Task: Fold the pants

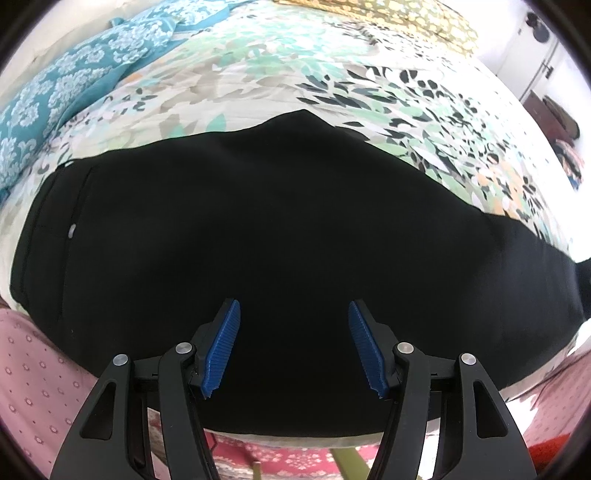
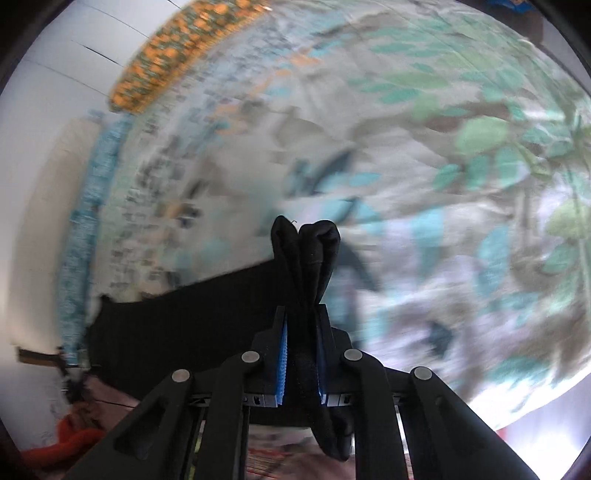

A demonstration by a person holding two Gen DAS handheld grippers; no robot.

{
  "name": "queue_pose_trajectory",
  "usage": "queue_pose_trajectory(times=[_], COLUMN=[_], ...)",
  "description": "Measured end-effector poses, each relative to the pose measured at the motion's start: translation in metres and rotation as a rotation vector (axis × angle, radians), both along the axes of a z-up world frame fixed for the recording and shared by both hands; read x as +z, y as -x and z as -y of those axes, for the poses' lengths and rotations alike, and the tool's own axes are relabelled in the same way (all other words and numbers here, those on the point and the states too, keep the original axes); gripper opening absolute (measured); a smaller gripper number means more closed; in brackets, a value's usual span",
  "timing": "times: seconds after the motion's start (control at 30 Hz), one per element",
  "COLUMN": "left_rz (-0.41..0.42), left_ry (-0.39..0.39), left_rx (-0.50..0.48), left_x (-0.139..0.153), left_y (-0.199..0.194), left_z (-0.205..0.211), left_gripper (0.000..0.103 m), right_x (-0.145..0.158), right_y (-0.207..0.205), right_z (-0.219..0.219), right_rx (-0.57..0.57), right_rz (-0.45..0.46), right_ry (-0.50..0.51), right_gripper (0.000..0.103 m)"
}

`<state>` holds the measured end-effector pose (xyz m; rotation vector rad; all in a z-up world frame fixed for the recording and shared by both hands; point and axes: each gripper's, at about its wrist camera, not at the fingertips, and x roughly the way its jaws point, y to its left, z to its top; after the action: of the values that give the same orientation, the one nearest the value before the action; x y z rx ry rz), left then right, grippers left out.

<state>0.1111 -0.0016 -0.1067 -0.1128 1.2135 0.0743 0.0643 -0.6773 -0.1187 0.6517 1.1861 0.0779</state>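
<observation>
Black pants [image 1: 258,236] lie flat across a bed with a floral sheet [image 1: 280,70], waistband and a small metal button [image 1: 72,229] at the left. My left gripper [image 1: 294,308] is open and empty, hovering just above the pants near their front edge. In the blurred right wrist view my right gripper [image 2: 302,314] is shut on a bunched end of the black pants [image 2: 306,254], lifted above the sheet [image 2: 424,166]. The rest of the pants [image 2: 192,314] stretches away to the lower left.
A teal patterned cloth [image 1: 66,85] lies at the bed's back left, a yellow-orange patterned pillow [image 1: 413,18] at the back. A pink dotted cover [image 1: 33,380] hangs at the front edge, with a red rug [image 1: 280,461] below.
</observation>
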Motion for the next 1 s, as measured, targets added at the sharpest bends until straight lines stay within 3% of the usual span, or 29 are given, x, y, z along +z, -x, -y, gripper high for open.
queue_pose_trajectory(times=[0.23, 0.43, 0.6, 0.7, 0.77, 0.8, 0.9, 1.0], left_rz=[0.005, 0.031, 0.051, 0.061, 0.058, 0.055, 0.061, 0.101], left_ry=[0.045, 0.050, 0.055, 0.081, 0.101, 0.112, 0.116, 0.154], left_rx=[0.037, 0.040, 0.084, 0.128, 0.152, 0.160, 0.163, 0.108], left_x=[-0.004, -0.003, 0.004, 0.007, 0.006, 0.005, 0.007, 0.017], left_y=[-0.007, -0.008, -0.003, 0.001, 0.001, 0.002, 0.004, 0.008], left_z=[-0.009, -0.016, -0.034, -0.047, -0.053, -0.055, -0.056, -0.047], left_gripper=[0.064, 0.064, 0.064, 0.064, 0.064, 0.064, 0.064, 0.067], right_x=[0.041, 0.015, -0.021, -0.036, -0.044, -0.049, -0.050, -0.025], right_y=[0.005, -0.039, -0.077, -0.090, -0.094, -0.096, -0.095, -0.090], right_z=[-0.114, -0.252, -0.374, -0.438, -0.469, -0.481, -0.479, -0.438], right_rx=[0.069, 0.109, 0.178, 0.215, 0.235, 0.248, 0.225, 0.220], right_rz=[0.201, 0.210, 0.123, 0.083, 0.053, 0.023, -0.034, 0.056], right_ry=[-0.396, -0.712, -0.777, -0.731, -0.659, -0.614, -0.614, -0.549], right_gripper=[0.013, 0.013, 0.013, 0.014, 0.026, 0.036, 0.053, 0.063])
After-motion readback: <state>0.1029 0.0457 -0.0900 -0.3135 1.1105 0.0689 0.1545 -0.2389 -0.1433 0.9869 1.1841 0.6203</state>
